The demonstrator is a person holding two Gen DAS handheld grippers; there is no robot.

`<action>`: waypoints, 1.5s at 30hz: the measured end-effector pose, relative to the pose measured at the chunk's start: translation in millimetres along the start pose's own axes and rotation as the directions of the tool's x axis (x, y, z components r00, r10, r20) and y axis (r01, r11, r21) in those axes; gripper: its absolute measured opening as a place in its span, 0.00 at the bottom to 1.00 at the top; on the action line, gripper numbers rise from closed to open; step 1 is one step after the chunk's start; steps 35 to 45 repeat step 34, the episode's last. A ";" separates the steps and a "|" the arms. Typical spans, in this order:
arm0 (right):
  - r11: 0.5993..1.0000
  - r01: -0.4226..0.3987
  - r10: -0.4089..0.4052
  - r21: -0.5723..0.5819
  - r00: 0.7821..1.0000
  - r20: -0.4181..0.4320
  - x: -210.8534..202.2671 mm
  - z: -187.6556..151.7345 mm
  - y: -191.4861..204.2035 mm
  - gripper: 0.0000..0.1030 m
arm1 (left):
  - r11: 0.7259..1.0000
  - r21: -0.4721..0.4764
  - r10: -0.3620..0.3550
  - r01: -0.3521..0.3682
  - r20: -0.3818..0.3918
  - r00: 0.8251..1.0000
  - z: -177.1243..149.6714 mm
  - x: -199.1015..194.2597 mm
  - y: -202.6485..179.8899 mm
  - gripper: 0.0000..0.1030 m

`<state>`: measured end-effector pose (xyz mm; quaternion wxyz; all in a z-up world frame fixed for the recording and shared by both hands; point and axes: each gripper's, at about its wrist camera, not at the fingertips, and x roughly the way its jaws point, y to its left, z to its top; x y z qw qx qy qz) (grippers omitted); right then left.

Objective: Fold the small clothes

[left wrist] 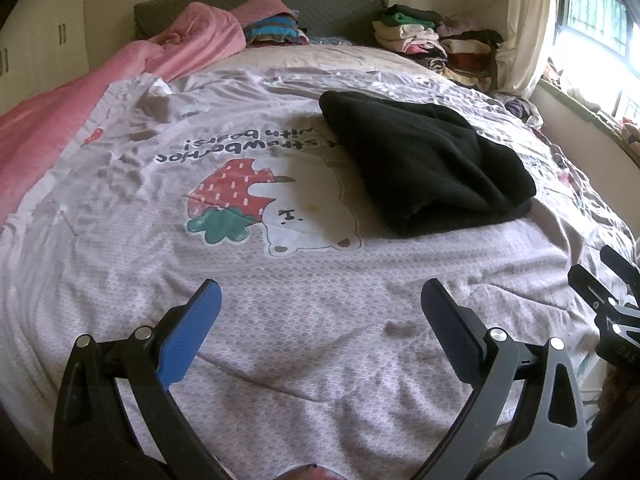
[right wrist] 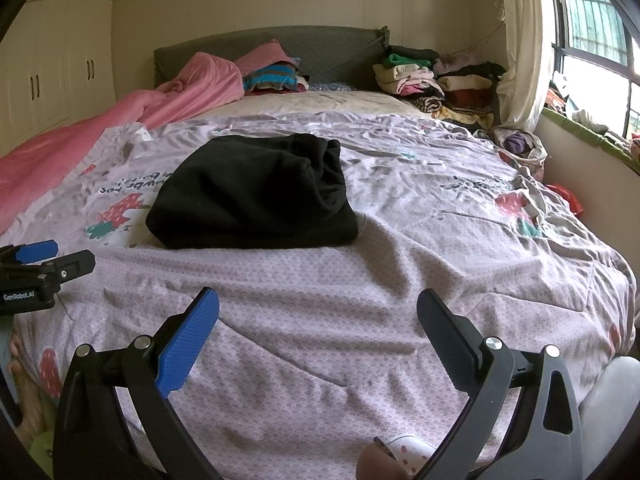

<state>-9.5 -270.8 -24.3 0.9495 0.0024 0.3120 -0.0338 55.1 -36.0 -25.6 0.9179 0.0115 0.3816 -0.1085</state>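
Note:
A black garment lies folded into a thick bundle on the lilac strawberry-print bedspread; the right wrist view shows the same black garment ahead and slightly left. My left gripper hovers open over the near part of the bedspread, well short of the garment, with nothing between its fingers. My right gripper is open too, above bare bedspread in front of the bundle. Each gripper shows at the edge of the other's view.
A pink blanket runs along the bed's left side. Stacks of folded clothes sit at the head of the bed, right of a grey headboard. A window and curtain stand on the right, cupboards on the left.

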 end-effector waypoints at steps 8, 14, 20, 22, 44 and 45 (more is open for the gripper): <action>1.000 0.000 0.000 0.000 1.000 -0.002 -0.1 0.6 -1.0 0.96 | 1.000 0.000 -0.001 0.001 0.001 1.000 0.0 -0.5 0.5 0.91; 1.000 0.006 -0.005 0.009 1.000 -0.005 -0.2 2.2 -2.2 0.96 | 1.000 -0.001 -0.001 0.001 -0.007 1.000 1.0 0.3 3.6 0.91; 0.998 0.050 -0.050 0.037 0.999 -0.002 -2.4 3.5 -7.8 0.96 | 0.999 -0.026 -0.025 0.024 -0.030 0.999 -1.6 3.9 7.0 0.91; 0.994 0.089 -0.089 0.064 0.996 0.002 -5.3 2.5 -17.1 0.96 | 0.999 -0.048 -0.028 0.026 -0.042 0.999 -2.7 5.5 10.6 0.91; 0.502 0.735 -0.676 0.455 0.662 -0.324 -68.9 -71.9 -302.5 0.96 | 0.849 -0.378 0.337 -0.370 -0.151 0.929 43.6 17.6 251.1 0.91; 0.502 0.735 -0.676 0.455 0.662 -0.324 -68.9 -71.9 -302.5 0.96 | 0.849 -0.378 0.337 -0.370 -0.151 0.929 43.6 17.6 251.1 0.91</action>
